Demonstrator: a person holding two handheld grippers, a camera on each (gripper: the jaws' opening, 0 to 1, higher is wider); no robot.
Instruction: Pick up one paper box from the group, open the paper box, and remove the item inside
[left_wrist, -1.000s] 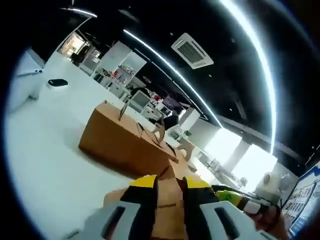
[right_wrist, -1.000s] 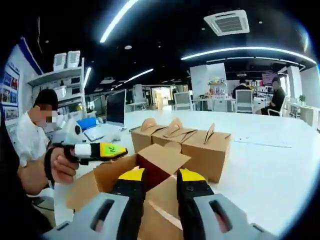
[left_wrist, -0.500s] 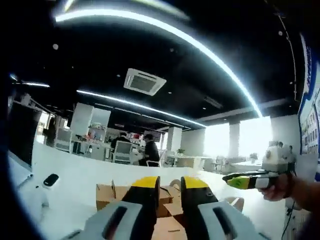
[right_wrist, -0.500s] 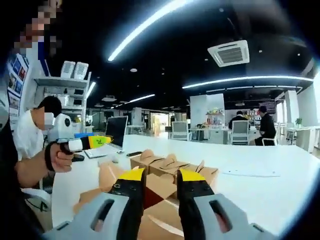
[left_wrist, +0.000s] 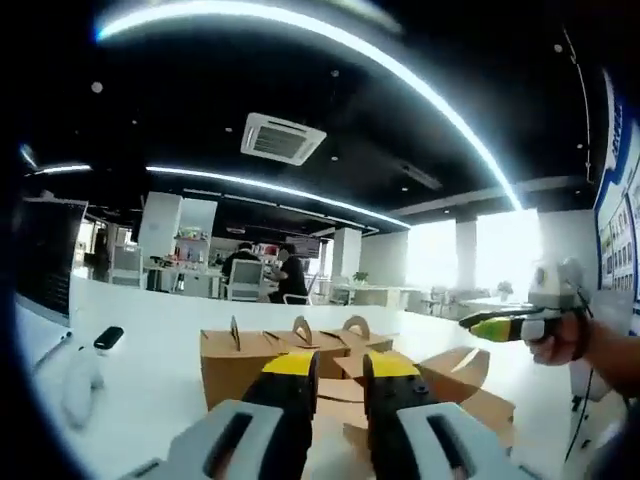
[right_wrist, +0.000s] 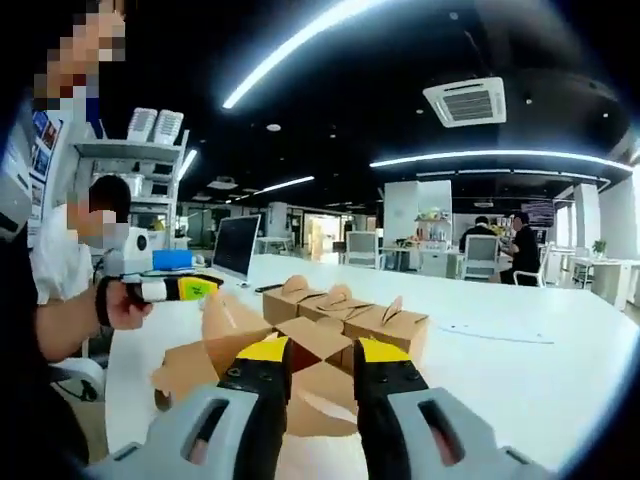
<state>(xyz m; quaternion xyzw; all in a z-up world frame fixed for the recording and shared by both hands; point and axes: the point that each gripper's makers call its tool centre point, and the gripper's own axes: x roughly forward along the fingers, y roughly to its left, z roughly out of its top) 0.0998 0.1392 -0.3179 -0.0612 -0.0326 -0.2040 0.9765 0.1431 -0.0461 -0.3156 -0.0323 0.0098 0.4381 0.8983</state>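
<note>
Opening step in hand — brown paper box (right_wrist: 300, 380), flaps spread, on white table (right_wrist: 520, 370) beside closed brown boxes (right_wrist: 345, 312). Both grippers' jaws narrowly parted, apparently holding nothing. Next: reaching inside for the item.

1. The room above me is dark, with a black ceiling, and the light comes from long ceiling light strips (left_wrist: 330, 45) that the fisheye bends into arcs.
2. In my right gripper view another light strip (right_wrist: 300, 45) glares white, slightly smeared.
3. Bright windows (left_wrist: 475, 265) at the far end blow out to plain white.
4. The white table (right_wrist: 520, 350) reflects the light evenly, and shadows on it are faint.
5. My own jaws at the bottom look soft, and the far desks are small and hazy.
6. Straight lines curve towards the edges.
</note>
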